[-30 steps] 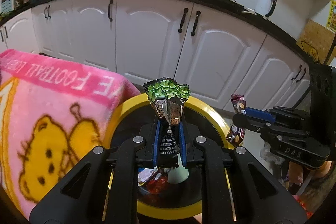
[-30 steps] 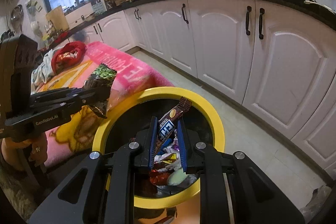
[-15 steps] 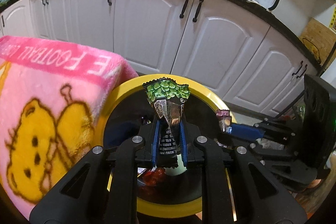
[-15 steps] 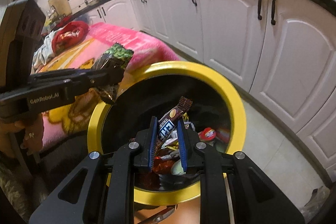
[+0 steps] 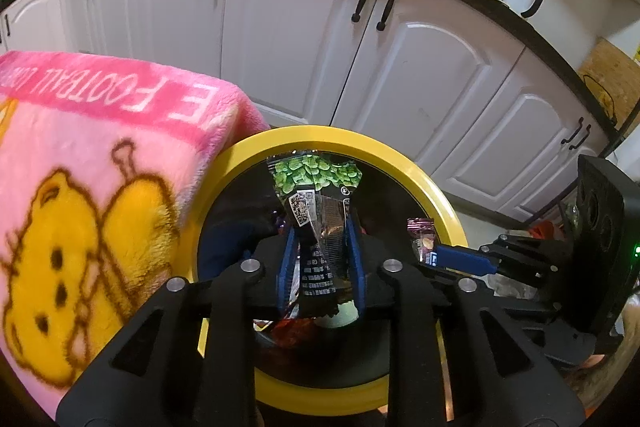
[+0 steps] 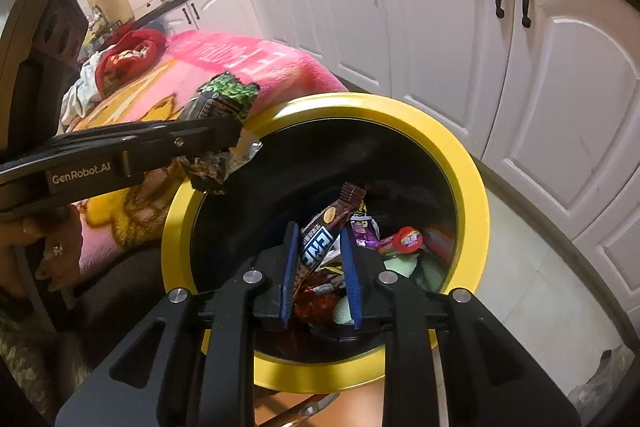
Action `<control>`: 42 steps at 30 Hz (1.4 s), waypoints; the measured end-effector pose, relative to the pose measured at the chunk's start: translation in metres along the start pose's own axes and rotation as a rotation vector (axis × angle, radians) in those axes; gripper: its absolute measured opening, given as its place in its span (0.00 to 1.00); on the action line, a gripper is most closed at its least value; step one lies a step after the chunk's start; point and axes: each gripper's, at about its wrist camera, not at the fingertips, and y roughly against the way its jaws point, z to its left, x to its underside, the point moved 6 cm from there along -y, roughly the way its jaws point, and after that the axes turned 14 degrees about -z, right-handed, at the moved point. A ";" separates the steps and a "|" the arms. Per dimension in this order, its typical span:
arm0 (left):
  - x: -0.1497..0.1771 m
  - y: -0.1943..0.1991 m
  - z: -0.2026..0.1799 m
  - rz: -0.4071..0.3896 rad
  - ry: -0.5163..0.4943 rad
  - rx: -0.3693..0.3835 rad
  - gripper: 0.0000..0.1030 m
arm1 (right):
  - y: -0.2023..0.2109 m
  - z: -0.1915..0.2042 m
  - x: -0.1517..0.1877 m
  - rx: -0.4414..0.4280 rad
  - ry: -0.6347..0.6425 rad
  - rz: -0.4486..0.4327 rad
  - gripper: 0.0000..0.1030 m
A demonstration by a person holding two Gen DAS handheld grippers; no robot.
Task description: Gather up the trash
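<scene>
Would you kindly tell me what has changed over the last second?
Both grippers, left and right, sank toward the yellow bin, their jaws just easing open. The green wrapper and brown bar wrapper remain between the pads. The pink blanket is unchanged.

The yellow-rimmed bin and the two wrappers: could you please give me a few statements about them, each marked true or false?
1. The left gripper has a green-topped snack packet between its fingers. True; its jaws have just been opening.
2. The right gripper is empty. False; a brown candy bar wrapper stands between its fingers as the jaws open.
3. The yellow-rimmed bin is empty. False; wrappers and other trash lie inside.
4. A pink blanket lies beside the bin. True.
5. Both grippers are above the bin's opening. True.
</scene>
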 end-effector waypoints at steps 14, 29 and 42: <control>-0.002 0.009 0.009 -0.005 0.020 -0.037 0.40 | 0.008 -0.010 -0.006 0.022 -0.021 -0.018 0.34; -0.027 0.069 0.041 -0.106 0.024 -0.155 0.84 | 0.041 0.016 -0.038 0.043 0.043 -0.104 0.72; -0.026 0.147 0.089 -0.207 0.090 -0.268 0.89 | 0.055 0.085 -0.074 0.057 0.043 -0.141 0.94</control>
